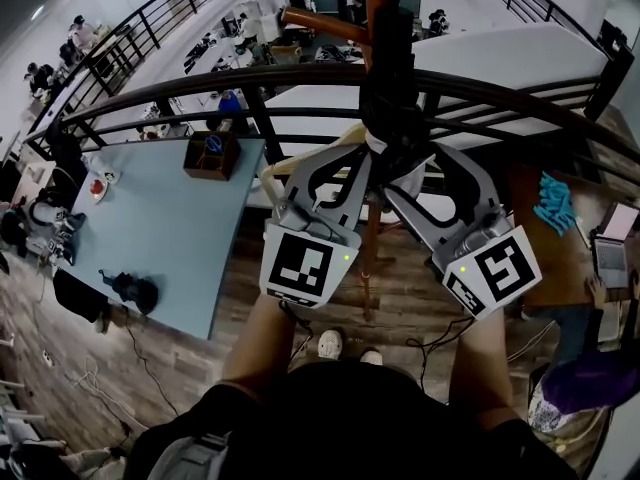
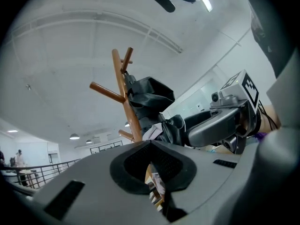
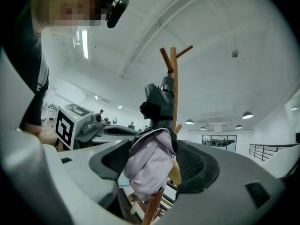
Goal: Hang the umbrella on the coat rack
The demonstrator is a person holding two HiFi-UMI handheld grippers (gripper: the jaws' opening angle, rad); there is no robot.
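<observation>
In the head view the left gripper [image 1: 360,153] and right gripper [image 1: 402,176] flank the dark umbrella [image 1: 390,98] bundled against the coat rack [image 1: 372,248] pole, the left gripper view shows its jaws nearly together and empty, and the right gripper view shows jaws clamping the umbrella's lilac fabric.

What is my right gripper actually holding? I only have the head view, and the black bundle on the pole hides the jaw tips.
Observer: The right gripper is shut on the umbrella, pinching its pale lilac fabric.
Operator: And the left one?
Observer: The left gripper has its jaws almost together, only a slit between them, nothing clearly held.
Operator: Is the umbrella at the rack?
Observer: Its black body lies against the coat rack pole, below the top pegs; whether it hangs on one, I cannot tell.
</observation>
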